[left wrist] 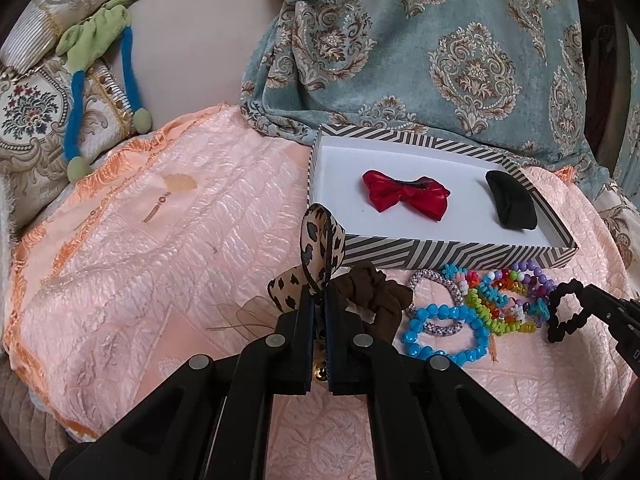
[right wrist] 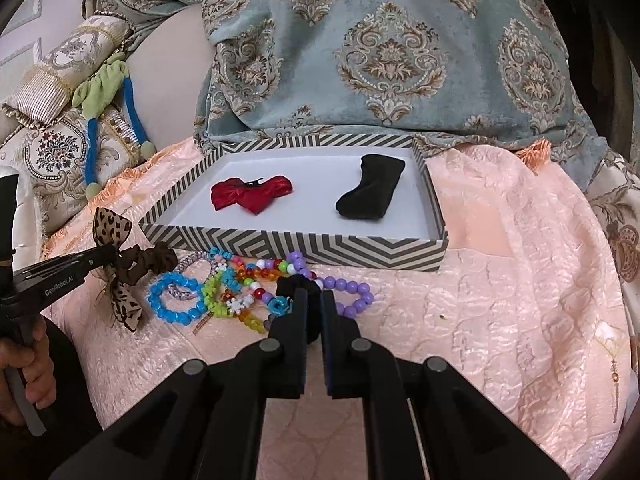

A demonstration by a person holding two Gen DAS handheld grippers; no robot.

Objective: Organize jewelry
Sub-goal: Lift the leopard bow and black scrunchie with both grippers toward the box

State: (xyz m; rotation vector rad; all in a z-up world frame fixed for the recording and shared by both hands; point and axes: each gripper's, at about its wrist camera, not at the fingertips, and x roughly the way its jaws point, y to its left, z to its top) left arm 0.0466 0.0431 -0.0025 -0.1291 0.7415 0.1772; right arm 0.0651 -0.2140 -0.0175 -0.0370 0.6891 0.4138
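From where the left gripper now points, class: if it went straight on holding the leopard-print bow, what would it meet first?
Most likely the near wall of the striped box, close to its left corner. The left gripper is shut on the leopard-print bow, which already overlaps that corner in this view; depth is unclear, so it might pass just above.

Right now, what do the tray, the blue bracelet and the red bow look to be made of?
Tray: looks like printed cardboard, matte, with grey-white chevron walls, a plain white floor and crisp folded edges.
Blue bracelet: probably plastic beads, since they are glossy and slightly translucent.
Red bow: satin-like fabric, going by its sheen and creases.
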